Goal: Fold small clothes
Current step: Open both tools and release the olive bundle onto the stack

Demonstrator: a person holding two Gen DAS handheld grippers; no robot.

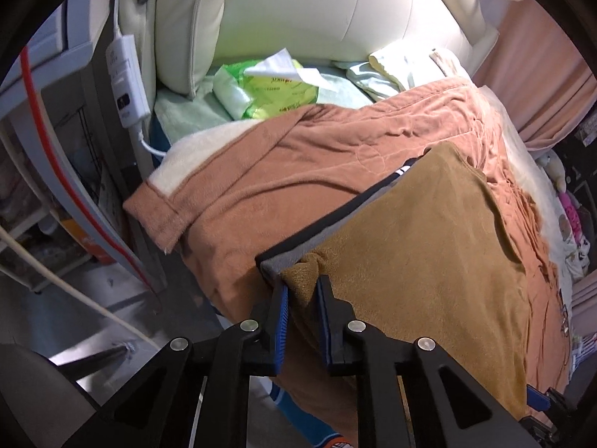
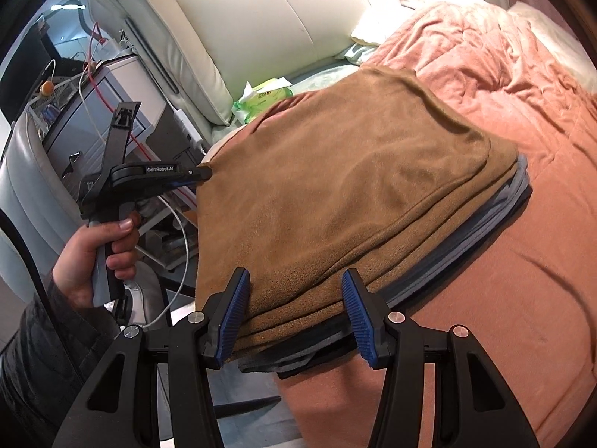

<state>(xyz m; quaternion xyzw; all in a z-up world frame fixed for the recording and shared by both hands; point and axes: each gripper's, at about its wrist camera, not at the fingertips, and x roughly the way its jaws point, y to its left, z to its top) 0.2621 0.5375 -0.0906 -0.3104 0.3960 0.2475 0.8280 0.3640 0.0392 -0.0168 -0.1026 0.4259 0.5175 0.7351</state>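
Clothes lie in a folded pile on a bed, with a tan-brown garment [image 2: 335, 201] on top that fills the centre of the right wrist frame. Beneath it, grey and dark layers [image 2: 485, 224] fan out along the pile's right and lower edges. The pile rests on a salmon-pink blanket [image 2: 503, 298] that covers the right half of that frame.

At the bottom centre of the right wrist view, the right gripper [image 2: 296, 311] has its blue-padded fingers spread wide, one on each side of the pile's near edge, the pads not pressing on the cloth.

At the left centre of the same view, the left gripper [image 2: 203, 174] is held in a person's hand [image 2: 100, 250], a dark sleeve showing at the lower left. Its tip meets the far left corner of the tan garment. In the left wrist view the same gripper [image 1: 302, 308] sits at the bottom centre, its blue pads drawn close together with a bunched corner of the tan garment [image 1: 429, 261] pinched between them; a grey layer with a dark edge [image 1: 328, 224] runs just left of that corner.

Towards the top of the left wrist frame, a cream cushioned headboard [image 1: 317, 7] stands behind a green tissue pack [image 1: 268, 89]. A white cable box [image 1: 125, 78] hangs at the upper left.
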